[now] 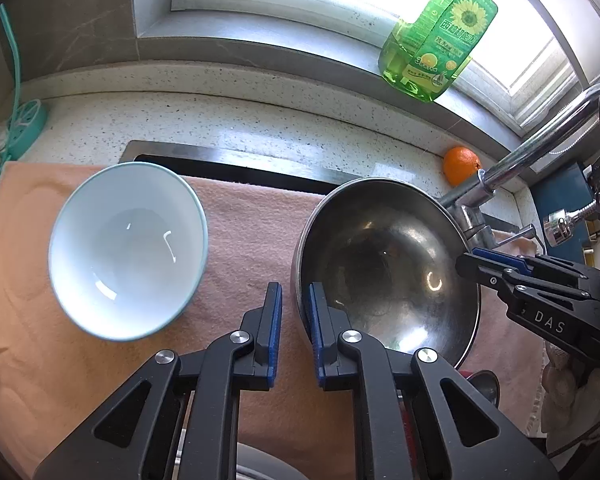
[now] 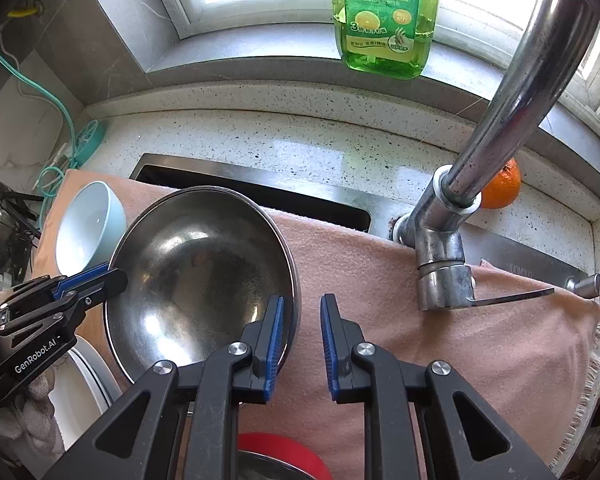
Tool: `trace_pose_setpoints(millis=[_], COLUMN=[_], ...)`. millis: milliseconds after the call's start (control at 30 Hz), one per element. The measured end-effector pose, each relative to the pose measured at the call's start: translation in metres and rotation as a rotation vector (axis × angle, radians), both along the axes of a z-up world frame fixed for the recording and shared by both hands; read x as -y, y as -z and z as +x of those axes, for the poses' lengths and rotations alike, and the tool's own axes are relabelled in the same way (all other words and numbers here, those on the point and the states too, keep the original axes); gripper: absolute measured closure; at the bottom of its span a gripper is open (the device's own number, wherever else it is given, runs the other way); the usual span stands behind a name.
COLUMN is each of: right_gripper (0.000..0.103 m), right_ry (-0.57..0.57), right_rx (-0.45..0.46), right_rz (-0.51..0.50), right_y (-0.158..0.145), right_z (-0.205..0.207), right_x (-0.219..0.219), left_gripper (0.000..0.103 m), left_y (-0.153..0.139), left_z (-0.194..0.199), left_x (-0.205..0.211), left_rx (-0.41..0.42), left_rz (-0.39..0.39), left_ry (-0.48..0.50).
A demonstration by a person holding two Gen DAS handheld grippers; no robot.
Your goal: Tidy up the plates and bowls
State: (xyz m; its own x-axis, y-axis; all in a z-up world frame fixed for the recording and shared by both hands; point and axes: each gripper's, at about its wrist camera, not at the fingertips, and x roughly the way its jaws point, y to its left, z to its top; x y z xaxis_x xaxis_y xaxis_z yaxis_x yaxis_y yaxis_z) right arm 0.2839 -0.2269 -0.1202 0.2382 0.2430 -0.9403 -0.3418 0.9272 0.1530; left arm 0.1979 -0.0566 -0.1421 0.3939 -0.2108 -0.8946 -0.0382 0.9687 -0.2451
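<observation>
Straddling opposite rims of the steel bowl [image 1: 388, 272], the left gripper [image 1: 295, 312] and right gripper [image 2: 302, 324] stand narrowly parted, unclamped. Bowl rests on the pink cloth [image 1: 244, 232], beside the pale blue bowl [image 1: 128, 248].

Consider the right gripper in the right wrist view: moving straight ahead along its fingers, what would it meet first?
Probably the pink towel ahead of the right gripper, which straddles the steel bowl's rim; beyond it, the sink edge. Depth is uncertain.
</observation>
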Motion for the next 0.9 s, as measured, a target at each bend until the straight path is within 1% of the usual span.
trace_pose_setpoints(millis=[100, 267, 567, 900], right_gripper=[0.087, 0.096, 0.097, 0.097], right_ry=[-0.002, -0.005, -0.002, 0.007], right_rx=[-0.006, -0.017, 0.003, 0.0], right_rz=[-0.004, 0.008, -0.011, -0.005], right_y=[0.002, 0.003, -0.003, -0.008], right_z=[0.001, -0.001, -0.006, -0.013], right_x=[-0.001, -0.003, -0.009, -0.015], left_gripper=[0.093, 0.095, 0.095, 0.095], left_y=[0.001, 0.0, -0.001, -0.015], left_z=[0.001, 0.0, -0.005, -0.015], left_x=[0.001, 0.003, -0.001, -0.011], left_rx=[-0.002, 0.003, 0.0, 0.036], left_rz=[-0.001, 0.004, -0.011, -0.02], left_ry=[0.004, 0.009, -0.008, -0.023])
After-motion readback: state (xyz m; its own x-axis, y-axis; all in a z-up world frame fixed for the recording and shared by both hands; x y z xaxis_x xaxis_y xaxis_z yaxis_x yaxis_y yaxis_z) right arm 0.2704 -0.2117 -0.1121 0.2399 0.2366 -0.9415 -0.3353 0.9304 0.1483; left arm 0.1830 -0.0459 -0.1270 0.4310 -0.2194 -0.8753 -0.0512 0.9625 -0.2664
